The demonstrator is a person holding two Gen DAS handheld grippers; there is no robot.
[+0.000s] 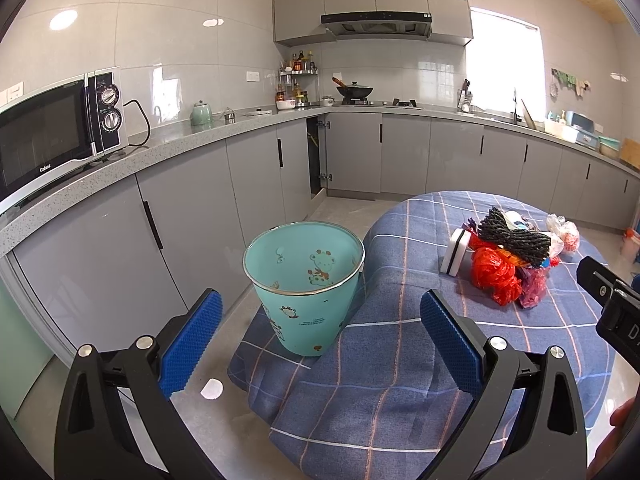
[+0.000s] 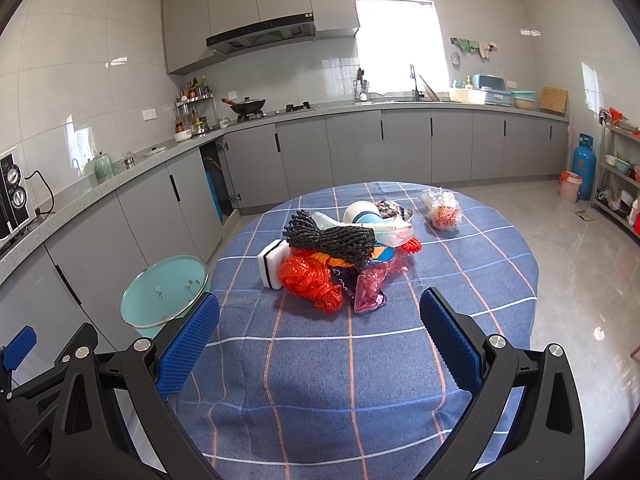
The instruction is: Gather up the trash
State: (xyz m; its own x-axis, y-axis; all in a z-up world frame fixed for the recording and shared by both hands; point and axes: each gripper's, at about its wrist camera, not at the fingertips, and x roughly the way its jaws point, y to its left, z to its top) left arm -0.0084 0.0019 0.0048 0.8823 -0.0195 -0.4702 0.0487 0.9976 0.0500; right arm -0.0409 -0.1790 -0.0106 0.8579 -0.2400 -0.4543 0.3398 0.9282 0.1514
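A pile of trash [image 2: 340,252] lies on the round table with a blue plaid cloth [image 2: 320,360]: a dark net bundle [image 2: 332,238], a red plastic bag [image 2: 310,280], a white sponge [image 2: 270,264], wrappers and a clear bag [image 2: 440,208] apart at the back. The pile also shows in the left wrist view [image 1: 504,256]. A teal bin [image 1: 304,280] stands on the floor left of the table, empty; it also shows in the right wrist view [image 2: 164,292]. My left gripper [image 1: 320,336] is open above the bin's near side. My right gripper [image 2: 320,336] is open over the table, short of the pile.
Grey kitchen cabinets and counter [image 1: 180,148] run along the left and back walls, with a microwave [image 1: 56,128] and a kettle [image 1: 201,114]. One cabinet door [image 1: 316,156] stands ajar. A blue gas cylinder [image 2: 584,166] and a shelf rack [image 2: 620,184] stand at the right.
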